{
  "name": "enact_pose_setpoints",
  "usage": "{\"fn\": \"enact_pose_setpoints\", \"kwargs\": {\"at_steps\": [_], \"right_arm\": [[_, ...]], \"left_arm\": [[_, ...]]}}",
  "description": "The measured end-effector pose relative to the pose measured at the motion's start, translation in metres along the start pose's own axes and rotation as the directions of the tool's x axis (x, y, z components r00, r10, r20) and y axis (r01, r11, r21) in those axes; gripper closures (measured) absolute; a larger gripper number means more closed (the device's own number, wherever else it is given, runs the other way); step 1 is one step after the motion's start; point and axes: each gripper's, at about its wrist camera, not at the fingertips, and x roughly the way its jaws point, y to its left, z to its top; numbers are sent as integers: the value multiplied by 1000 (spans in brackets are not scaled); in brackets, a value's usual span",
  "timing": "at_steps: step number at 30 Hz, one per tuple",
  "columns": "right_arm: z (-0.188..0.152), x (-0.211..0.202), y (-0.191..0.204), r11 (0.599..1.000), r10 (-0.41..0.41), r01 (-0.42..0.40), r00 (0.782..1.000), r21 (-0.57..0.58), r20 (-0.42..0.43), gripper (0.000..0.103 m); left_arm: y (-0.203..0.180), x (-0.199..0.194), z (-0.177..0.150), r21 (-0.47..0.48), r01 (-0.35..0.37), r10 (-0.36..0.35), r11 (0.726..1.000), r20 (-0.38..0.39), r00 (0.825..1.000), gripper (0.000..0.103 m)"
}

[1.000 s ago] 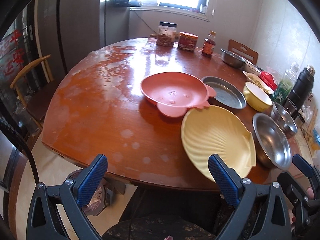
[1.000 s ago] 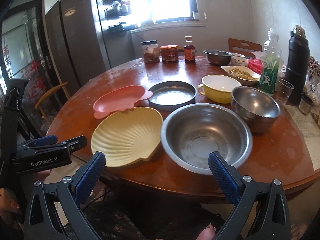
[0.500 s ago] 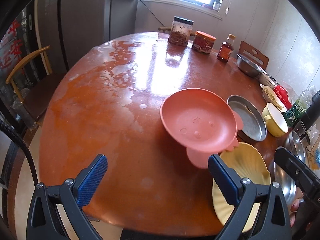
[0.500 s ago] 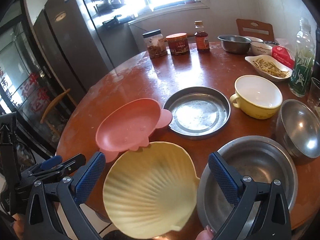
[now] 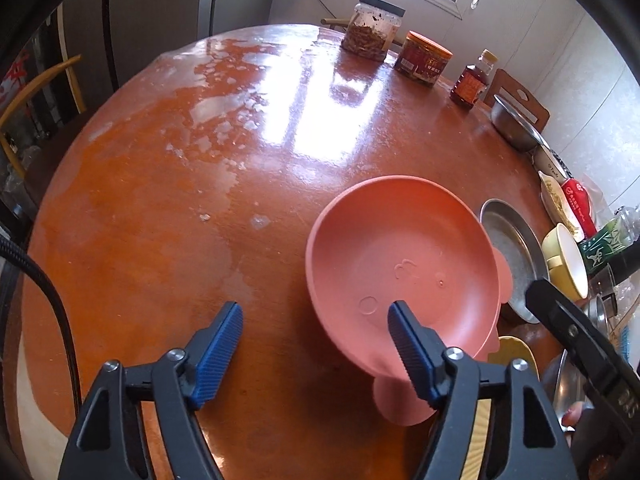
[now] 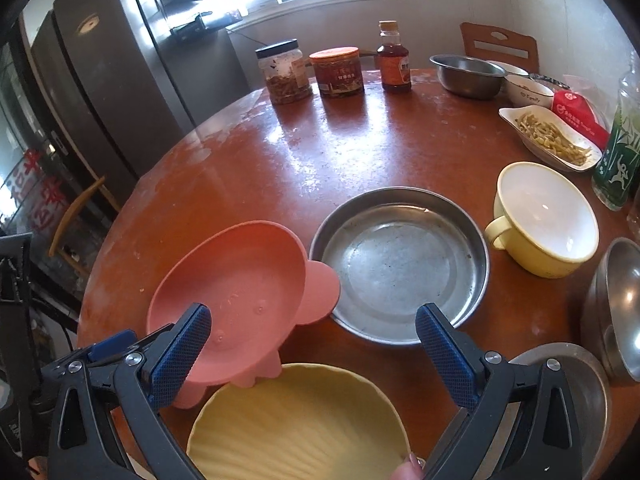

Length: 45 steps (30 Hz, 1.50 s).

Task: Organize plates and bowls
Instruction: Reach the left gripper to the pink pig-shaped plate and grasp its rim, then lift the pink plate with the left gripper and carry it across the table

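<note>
Both hand-held grippers, left (image 5: pixel 314 326) and right (image 6: pixel 312 330), gape empty above smooth pink plastic plate (image 6: pixel 232 292), ribbed yellow shell dish (image 6: pixel 300 424).

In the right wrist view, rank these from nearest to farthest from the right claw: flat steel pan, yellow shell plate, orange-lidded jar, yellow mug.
1. yellow shell plate: directly beneath the right claw.
2. flat steel pan: just ahead, centre.
3. yellow mug: ahead, to the right.
4. orange-lidded jar: far edge of the table, near the window.
</note>
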Motion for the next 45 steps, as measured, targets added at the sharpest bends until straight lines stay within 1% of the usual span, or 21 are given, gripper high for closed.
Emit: {"fn": "enact_pose_setpoints", "kwargs": {"at_steps": [1, 2, 4, 5, 6, 7, 9, 10, 12, 13, 14, 16, 19, 21, 25, 28, 32, 40, 45], "right_arm": [[2, 5, -1, 1000, -6, 6, 1000, 2, -5, 4], [3, 9, -1, 1000, -23, 23, 1000, -2, -14, 8], [4, 19, 1, 999, -41, 40, 998, -22, -40, 14], [4, 22, 2, 999, -44, 42, 998, -27, -53, 25], [4, 27, 3, 999, -28, 25, 997, -39, -68, 35], [3, 30, 4, 998, -25, 21, 997, -50, -76, 39], [-1, 36, 6, 996, -49, 43, 995, -73, -91, 53], [-2, 38, 6, 997, -37, 30, 995, -75, -91, 54], [-3, 40, 7, 996, -40, 34, 996, -82, -83, 62], [-3, 38, 7, 996, -35, 29, 997, -89, -70, 65], [-3, 37, 9, 995, -39, 33, 998, -98, -58, 68], [-2, 35, 11, 993, -47, 42, 998, -111, -40, 68], [-2, 29, 10, 994, -42, 40, 999, -106, -15, 68], [-2, 24, 10, 994, -33, 32, 999, -105, -7, 68], [-5, 10, 19, 993, -4, 4, 1000, -117, 5, 68], [-9, 1, 32, 990, 33, -30, 999, -136, 15, 68], [-19, -3, 54, 982, 60, -58, 998, -179, 11, 68], [-42, -2, 91, 963, 99, -100, 995, -248, -18, 67], [-55, 7, 105, 956, 99, -105, 994, -274, -38, 67]], "left_arm": [[-1, 2, -1, 6, -2, 2, 1000, -2, 1000, 30], [-2, 2, 0, 12, -8, 8, 1000, 7, 1000, 33], [-4, 3, 0, 16, 4, -4, 1000, 4, 1000, 37], [-5, 3, -1, 17, 14, -14, 1000, 8, 1000, 39], [-8, 3, -1, 27, 14, -14, 1000, 9, 1000, 40], [-10, 4, -1, 36, 6, -6, 999, 9, 1000, 43], [-15, 5, -2, 55, 7, -8, 998, 10, 1000, 47], [-17, 5, -3, 60, 14, -15, 998, 11, 1000, 50], [-20, 6, -2, 70, 22, -23, 997, 11, 1000, 55], [-20, 6, -2, 70, 29, -30, 997, 13, 999, 59], [-21, 6, -2, 75, 32, -33, 997, 14, 999, 60], [-23, 7, -2, 82, 24, -25, 996, 19, 999, 60], [-23, 4, -3, 84, 38, -41, 996, 30, 999, 62], [-22, -2, -2, 83, 49, -52, 995, 43, 998, 62], [-13, -25, -4, 78, 37, -44, 996, 89, 995, 62], [-3, -40, -9, 72, 11, -19, 997, 114, 993, 62], [15, -56, -19, 43, -23, 17, 999, 136, 991, 62], [47, -63, -43, 0, -77, 76, 997, 134, 988, 62], [60, -60, -49, -11, -97, 98, 995, 122, 988, 62]]}}
